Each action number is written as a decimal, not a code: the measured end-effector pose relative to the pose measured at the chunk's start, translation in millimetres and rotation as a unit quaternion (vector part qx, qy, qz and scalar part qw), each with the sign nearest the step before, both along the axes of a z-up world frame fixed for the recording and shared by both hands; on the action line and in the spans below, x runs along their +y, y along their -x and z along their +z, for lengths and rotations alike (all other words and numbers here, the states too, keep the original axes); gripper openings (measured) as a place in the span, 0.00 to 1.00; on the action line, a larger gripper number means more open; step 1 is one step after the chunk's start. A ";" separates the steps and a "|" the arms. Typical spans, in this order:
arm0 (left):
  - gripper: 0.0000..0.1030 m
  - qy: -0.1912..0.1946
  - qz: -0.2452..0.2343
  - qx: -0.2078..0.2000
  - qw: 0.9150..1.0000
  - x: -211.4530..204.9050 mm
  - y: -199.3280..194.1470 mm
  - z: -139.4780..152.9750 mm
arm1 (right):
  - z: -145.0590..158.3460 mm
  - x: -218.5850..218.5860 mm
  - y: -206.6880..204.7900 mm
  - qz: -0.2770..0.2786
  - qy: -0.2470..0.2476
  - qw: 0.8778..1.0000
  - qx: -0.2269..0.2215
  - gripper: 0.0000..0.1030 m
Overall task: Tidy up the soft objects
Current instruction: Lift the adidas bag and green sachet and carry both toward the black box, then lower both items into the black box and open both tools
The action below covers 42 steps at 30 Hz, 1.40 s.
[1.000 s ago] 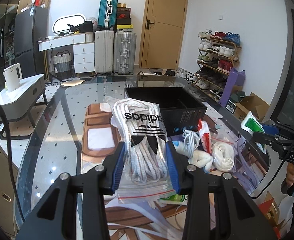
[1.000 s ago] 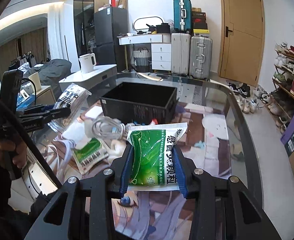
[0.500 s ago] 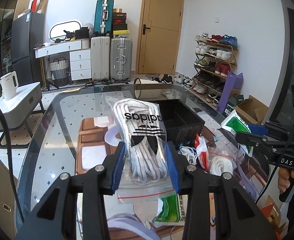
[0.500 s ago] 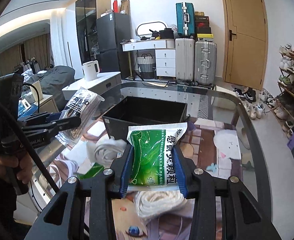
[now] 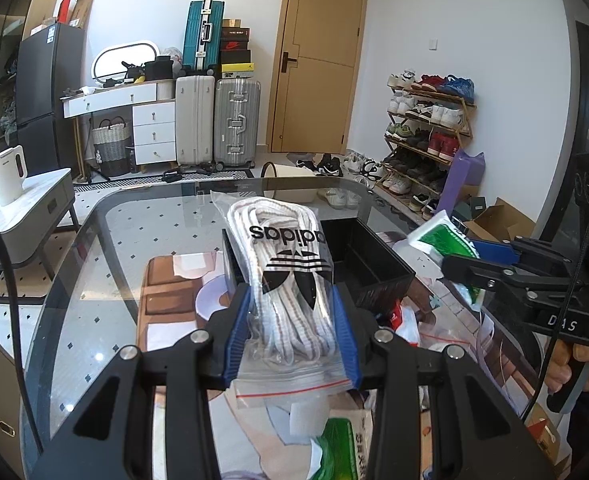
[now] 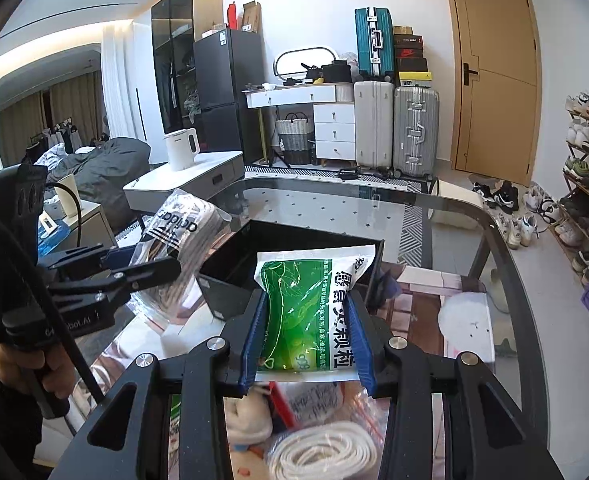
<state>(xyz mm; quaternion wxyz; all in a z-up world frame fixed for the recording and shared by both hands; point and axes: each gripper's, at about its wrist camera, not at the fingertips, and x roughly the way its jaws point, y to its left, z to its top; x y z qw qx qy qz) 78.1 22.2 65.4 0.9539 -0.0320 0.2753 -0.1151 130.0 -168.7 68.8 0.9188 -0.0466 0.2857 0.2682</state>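
Gripping hard on both sides: the left tongs (image 5: 292,336) are clamped on a clear zip bag of white laces (image 5: 284,276), held up off the glass worktop (image 5: 126,232) in front of the black bin (image 6: 230,280). Right tongs (image 6: 308,336) are pinched on a green-and-white packet (image 6: 310,304), also in the air, right before the bin's near wall. Below them, a coil of white rope (image 6: 326,452) and more zip bags lie on the worktop.

Glossy clear plastic zip bag (image 5: 290,280) of woven white laces, shiny green foil-like pouch (image 6: 308,316), matt black plastic bin (image 6: 230,280), smooth reflective glass table (image 5: 142,216)
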 end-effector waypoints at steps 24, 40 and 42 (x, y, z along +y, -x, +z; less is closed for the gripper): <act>0.37 -0.021 0.008 0.007 1.000 -10.8 -55.5 -8.1 | -7.4 26.3 -61.3 -0.002 0.013 1.000 0.021 0.38; 0.37 -0.036 0.000 0.028 0.999 -19.0 -78.8 -25.7 | -35.0 42.6 -95.3 0.015 0.039 0.998 0.043 0.38; 0.37 -0.041 -0.001 0.029 0.999 -20.0 -80.0 -27.4 | -37.3 43.5 -98.5 0.014 0.041 0.998 0.045 0.38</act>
